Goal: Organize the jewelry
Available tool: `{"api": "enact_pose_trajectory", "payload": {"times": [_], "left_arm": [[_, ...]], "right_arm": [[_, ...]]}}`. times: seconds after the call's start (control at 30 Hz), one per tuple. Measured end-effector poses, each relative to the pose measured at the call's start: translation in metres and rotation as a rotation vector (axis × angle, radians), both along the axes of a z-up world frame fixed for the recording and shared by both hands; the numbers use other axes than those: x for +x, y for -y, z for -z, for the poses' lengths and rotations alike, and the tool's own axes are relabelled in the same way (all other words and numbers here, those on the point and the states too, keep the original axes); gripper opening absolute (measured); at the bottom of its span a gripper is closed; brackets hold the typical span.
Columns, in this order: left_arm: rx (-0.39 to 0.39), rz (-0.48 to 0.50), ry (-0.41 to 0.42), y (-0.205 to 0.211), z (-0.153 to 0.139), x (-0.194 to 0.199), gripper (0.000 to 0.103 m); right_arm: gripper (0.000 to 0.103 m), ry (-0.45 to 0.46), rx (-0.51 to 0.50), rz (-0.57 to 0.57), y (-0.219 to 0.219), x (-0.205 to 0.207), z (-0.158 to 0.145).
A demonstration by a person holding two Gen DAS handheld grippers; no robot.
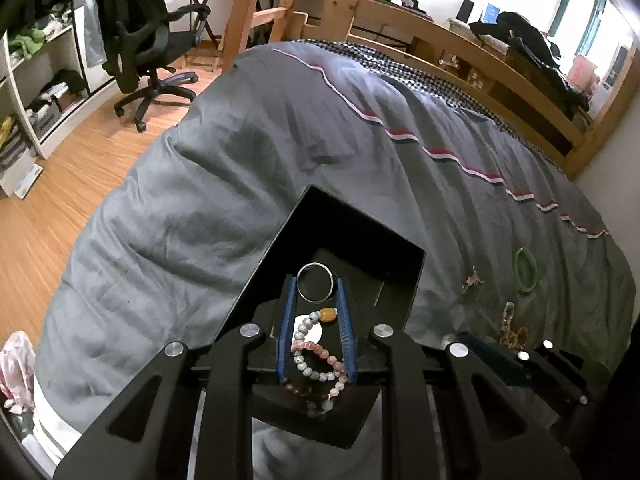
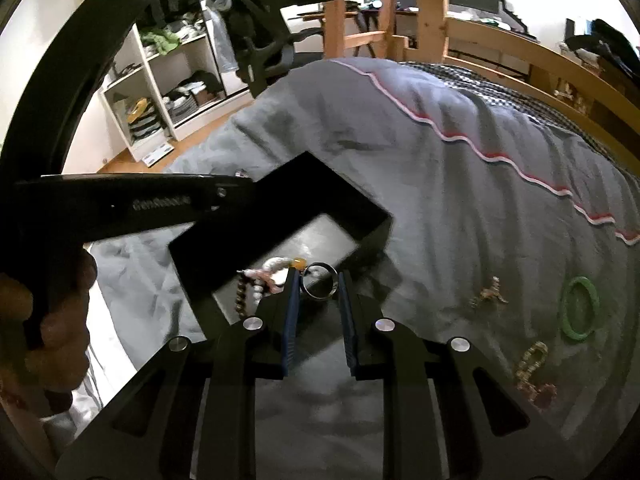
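A silver bangle (image 2: 319, 281) is clamped between the right gripper's (image 2: 319, 285) blue pads (image 2: 293, 300) at the black box's (image 2: 372, 236) near edge

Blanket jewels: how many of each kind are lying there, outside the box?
Green bangle: 1
Gold chain: 1
Red bead bracelet: 1
Small charm: 1
Total: 4
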State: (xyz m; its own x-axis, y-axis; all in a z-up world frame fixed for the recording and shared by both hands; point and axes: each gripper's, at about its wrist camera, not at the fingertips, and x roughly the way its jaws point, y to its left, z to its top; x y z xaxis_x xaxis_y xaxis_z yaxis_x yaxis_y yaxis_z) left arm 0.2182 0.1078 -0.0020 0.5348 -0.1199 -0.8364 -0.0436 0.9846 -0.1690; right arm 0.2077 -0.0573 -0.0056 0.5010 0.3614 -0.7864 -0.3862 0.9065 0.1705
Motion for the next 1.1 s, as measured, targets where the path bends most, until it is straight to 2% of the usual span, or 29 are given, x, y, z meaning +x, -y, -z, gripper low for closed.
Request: {"api": "enact_pose_trajectory", "payload": {"times": [0.33,0.63,0.67,0.7,0.73,0.77,0.8,0.83,0.9,0.93,1.03,1.1], "left_arm": [[0.025,-0.003,-0.041,-0.018,0.006,0.002,0.02],[0.017,-0.018,-0.032,-0.025,0.001,0.0,0.02],[0.016,-0.019,-0.03,-0.025,0.001,0.0,0.02],[0.014,-0.02,-0.028,-0.025,0.001,-0.001,0.02],[0.012,-0.025,-0.026,-0.026,0.0,-0.001,0.021],[0.012,-0.029,-0.023,-0.026,-0.001,-0.001,0.024],[0.01,-0.034,-0.016,-0.027,-0.002,-0.002,0.032],[0.009,-0.041,-0.005,-0.028,-0.003,-0.002,0.04],[0.018,-0.066,0.032,-0.029,-0.008,-0.005,0.092],[0.033,-0.087,0.058,-0.03,-0.012,-0.007,0.098],[0.021,-0.079,0.091,-0.027,-0.018,-0.009,0.097],[0.001,-0.059,0.098,-0.023,-0.018,-0.009,0.097]], "right_arm": [[0.02,-0.038,0.007,-0.036,-0.027,0.007,0.015],[0.024,-0.048,0.014,-0.057,-0.035,0.006,0.02],[0.026,-0.051,0.018,-0.057,-0.035,0.005,0.021],[0.034,-0.051,0.023,-0.057,-0.035,0.005,0.021],[0.051,-0.051,0.034,-0.056,-0.034,0.005,0.021],[0.061,-0.046,0.044,-0.05,-0.032,0.004,0.02],[0.077,-0.031,0.068,-0.041,-0.029,0.002,0.017],[0.086,-0.025,0.084,-0.033,-0.026,0.001,0.015],[0.096,-0.008,0.074,-0.006,-0.021,-0.001,0.011],[0.098,0.004,0.048,0.008,-0.018,-0.002,0.009],[0.099,0.037,-0.032,0.052,-0.008,-0.004,0.006],[0.099,0.042,-0.028,0.07,0.004,-0.006,0.003]]}}
